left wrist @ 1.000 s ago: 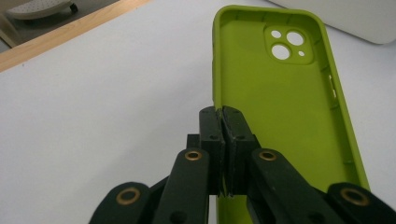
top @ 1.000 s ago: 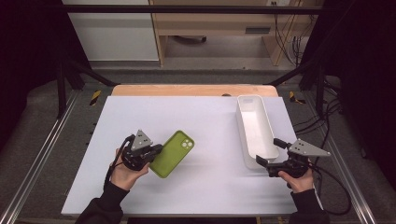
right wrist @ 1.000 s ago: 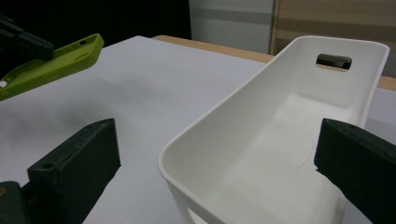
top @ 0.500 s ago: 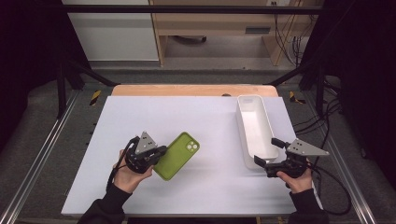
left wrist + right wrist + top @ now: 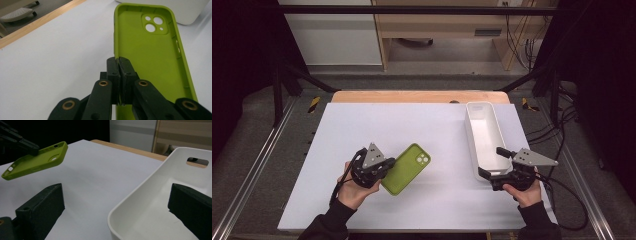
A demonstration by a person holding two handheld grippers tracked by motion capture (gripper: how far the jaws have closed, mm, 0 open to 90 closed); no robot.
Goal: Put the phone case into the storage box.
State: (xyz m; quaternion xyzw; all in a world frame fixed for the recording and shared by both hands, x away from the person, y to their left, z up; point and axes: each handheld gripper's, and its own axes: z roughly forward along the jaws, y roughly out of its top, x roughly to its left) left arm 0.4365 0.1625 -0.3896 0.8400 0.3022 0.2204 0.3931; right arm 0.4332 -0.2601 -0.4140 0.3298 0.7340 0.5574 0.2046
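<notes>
White table (image 5: 432, 205) well lit. Left gripper (image 5: 119, 65) pinches side wall of green phone case (image 5: 407, 168), lifted, tilted. Right gripper (image 5: 494, 172) gapes wide astride white bin (image 5: 482, 111) corner, empty. Thin soft edge grip: case may swing, slip out before bin.

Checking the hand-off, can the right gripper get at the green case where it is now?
Probably yes: the right gripper is open at the tray, and bare table lies between it and the case.

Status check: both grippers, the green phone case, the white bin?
Left gripper shut on phone case edge, lifted. Right gripper open astride white bin corner. Path clear.
</notes>
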